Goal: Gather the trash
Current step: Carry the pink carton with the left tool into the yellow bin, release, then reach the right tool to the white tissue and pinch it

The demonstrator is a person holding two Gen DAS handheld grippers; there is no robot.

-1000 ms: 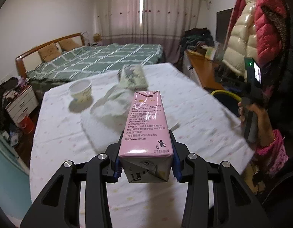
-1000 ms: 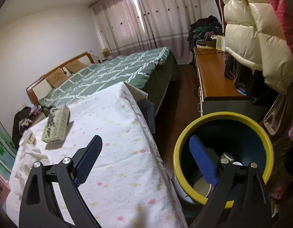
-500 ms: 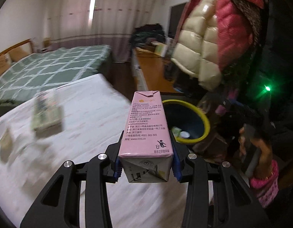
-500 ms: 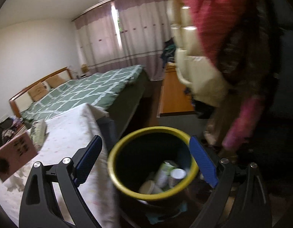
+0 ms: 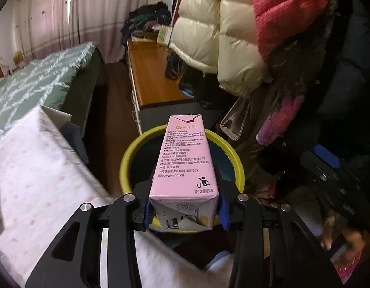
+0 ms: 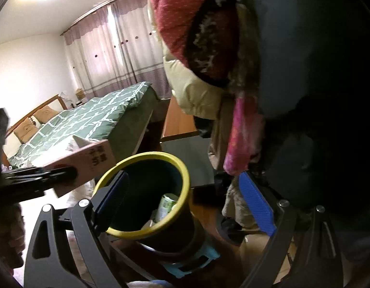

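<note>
My left gripper (image 5: 185, 212) is shut on a pink drink carton (image 5: 185, 163), which points forward over the mouth of a dark bin with a yellow rim (image 5: 131, 148). From the right wrist view the same carton (image 6: 89, 160) comes in from the left above the yellow-rimmed bin (image 6: 182, 175), gripped by the left gripper's black finger (image 6: 38, 174). A green can (image 6: 165, 205) and other trash lie inside the bin. My right gripper (image 6: 185, 206) stands open and empty, its blue pads either side of the bin's rim.
A table with a white dotted cloth (image 5: 33, 175) lies left of the bin. Behind are a green-quilted bed (image 5: 40, 81), a wooden cabinet (image 5: 149, 76) and hanging puffy coats (image 5: 233, 36) close to the right. The bin stands on a blue stool (image 6: 197, 261).
The left gripper swung right with the carton, from above the table to over the bin. The right gripper also swung right and now frames the bin closer up.
</note>
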